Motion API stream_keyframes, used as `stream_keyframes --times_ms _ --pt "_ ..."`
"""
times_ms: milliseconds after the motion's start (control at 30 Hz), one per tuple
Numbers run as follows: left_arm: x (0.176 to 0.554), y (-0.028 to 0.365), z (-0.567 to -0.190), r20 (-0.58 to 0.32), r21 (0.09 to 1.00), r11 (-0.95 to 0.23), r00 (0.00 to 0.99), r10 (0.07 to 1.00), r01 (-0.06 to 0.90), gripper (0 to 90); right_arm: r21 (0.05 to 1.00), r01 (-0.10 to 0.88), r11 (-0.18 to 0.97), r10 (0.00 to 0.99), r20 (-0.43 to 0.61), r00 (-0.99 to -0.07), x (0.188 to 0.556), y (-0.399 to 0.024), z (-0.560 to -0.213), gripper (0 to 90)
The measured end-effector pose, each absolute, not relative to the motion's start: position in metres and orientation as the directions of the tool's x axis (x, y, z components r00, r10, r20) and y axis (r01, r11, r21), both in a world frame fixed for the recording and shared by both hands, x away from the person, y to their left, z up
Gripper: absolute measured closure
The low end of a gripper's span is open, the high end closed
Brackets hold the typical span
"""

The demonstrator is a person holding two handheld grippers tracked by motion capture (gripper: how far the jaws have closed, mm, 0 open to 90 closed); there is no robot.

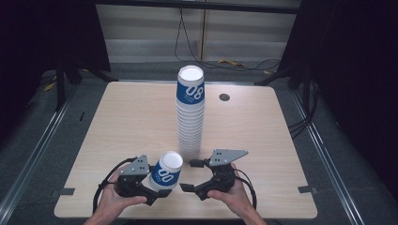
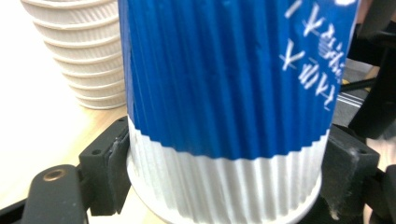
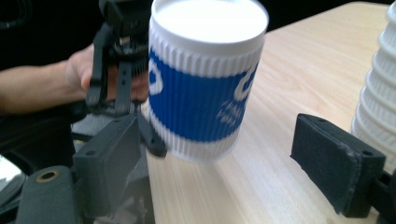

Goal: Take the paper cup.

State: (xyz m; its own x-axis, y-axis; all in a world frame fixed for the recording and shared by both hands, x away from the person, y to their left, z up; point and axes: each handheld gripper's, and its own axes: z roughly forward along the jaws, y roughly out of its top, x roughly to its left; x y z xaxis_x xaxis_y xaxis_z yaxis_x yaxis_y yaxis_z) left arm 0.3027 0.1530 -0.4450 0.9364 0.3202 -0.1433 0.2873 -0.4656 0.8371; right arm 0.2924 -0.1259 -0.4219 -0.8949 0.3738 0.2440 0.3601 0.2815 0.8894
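Observation:
A blue and white ribbed paper cup point(image 1: 166, 171) is held above the near table edge, tilted, with my left gripper point(image 1: 157, 183) shut on its white lower band. In the left gripper view both pads point(image 2: 119, 158) press the cup point(image 2: 224, 93) from either side. My right gripper point(image 1: 190, 176) stands just to the right of it, open, jaws wide with nothing touching them. In the right gripper view the cup point(image 3: 205, 93) hangs ahead of my right gripper point(image 3: 224, 158), beyond its pads. A tall stack of the same cups point(image 1: 191, 112) stands mid-table behind both grippers.
The wooden table point(image 1: 131, 122) has a round cable hole point(image 1: 224, 97) at the back right. The stack's base point(image 3: 378, 93) is close beside the right gripper's outer jaw. Cables lie on the floor behind the table.

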Motion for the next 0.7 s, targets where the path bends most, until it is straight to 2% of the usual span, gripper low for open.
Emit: stream_keyframes --times_ms 67,300,567,700 --pt "0.304 0.153 -0.444 -0.160 0.829 -0.472 0.936 0.314 0.301 18.4 0.887 0.361 0.288 0.375 0.243 -0.895 0.292 -0.126 -0.422 15.8" --pt "0.306 0.148 -0.441 -0.122 0.804 -0.526 0.942 0.312 0.278 18.6 0.879 0.355 0.318 0.364 0.233 -0.902 0.293 -0.124 -0.418 16.4" --pt "0.307 0.144 -0.448 -0.108 0.761 -0.590 0.949 0.296 0.271 18.8 0.825 0.363 0.432 0.353 0.216 -0.910 0.294 -0.122 -0.420 16.9" --pt "0.307 0.142 -0.448 -0.099 0.747 -0.610 0.952 0.290 0.263 18.9 0.811 0.368 0.454 0.352 0.216 -0.911 0.296 -0.122 -0.420 16.9"
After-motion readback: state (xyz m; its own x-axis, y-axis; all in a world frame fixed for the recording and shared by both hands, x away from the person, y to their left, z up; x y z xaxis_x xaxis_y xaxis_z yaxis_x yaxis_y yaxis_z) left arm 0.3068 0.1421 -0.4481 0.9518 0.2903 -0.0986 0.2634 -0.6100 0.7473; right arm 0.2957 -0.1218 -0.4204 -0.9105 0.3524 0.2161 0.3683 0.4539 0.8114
